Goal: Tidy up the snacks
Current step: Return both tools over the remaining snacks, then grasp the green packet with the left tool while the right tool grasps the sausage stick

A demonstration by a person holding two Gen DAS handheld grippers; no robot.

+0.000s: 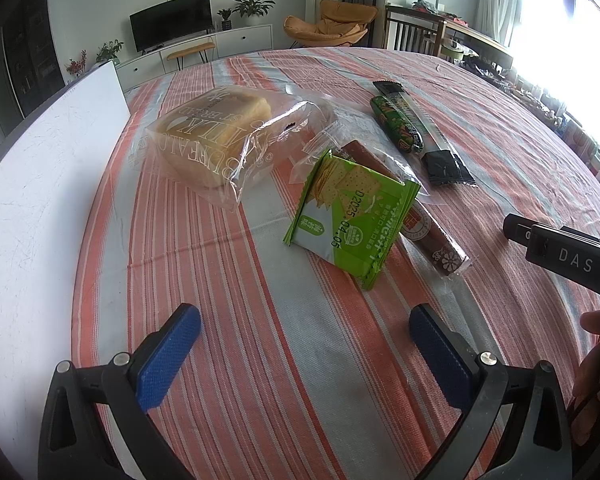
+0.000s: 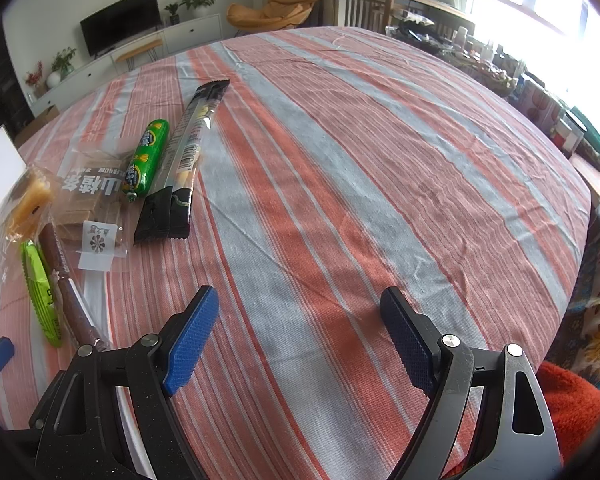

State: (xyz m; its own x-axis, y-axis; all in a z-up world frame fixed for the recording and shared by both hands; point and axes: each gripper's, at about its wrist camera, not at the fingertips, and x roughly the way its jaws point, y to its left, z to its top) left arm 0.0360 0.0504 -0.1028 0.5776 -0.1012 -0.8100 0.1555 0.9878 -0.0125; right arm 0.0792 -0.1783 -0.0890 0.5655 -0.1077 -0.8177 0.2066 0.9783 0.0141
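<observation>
1. Left wrist view: your left gripper is spread wide with nothing between its blue, dimpled pads, low over the striped cloth.
2. The bread sits ahead-left in a clear crinkly bag; its print reads upside down, "BUFFALO" and "MILK" legible. The loaf's long side runs from near-left to far-right.
3. The green cracker pack lies flat just right of the bread, stamped "D2025.04.05". It overlaps the brown bar, a long clear-wrapped stick with a flower mark at its near end, pointing away and to the left.
4. Farther back, the green sausage and the black stick pack lie side by side, touching, long axes running from far-left to near-right.
5. The right gripper's black body enters at the right edge, marked "DAS"; a fingertip shows below it. A white board covers the table's left side.
6. Right wrist view: your right gripper is also wide apart and empty over bare woven cloth.
7. All snacks sit to its left. The black stick pack points away, slightly right; it has a clear window and a barcode.
8. The sausage lies parallel just left, glossy and rounded.
9. A clear hawthorn pack with white Chinese characters holds flat brown slabs.
10. The cracker pack and brown bar show edge-on near the left rim, the bread behind them.
</observation>
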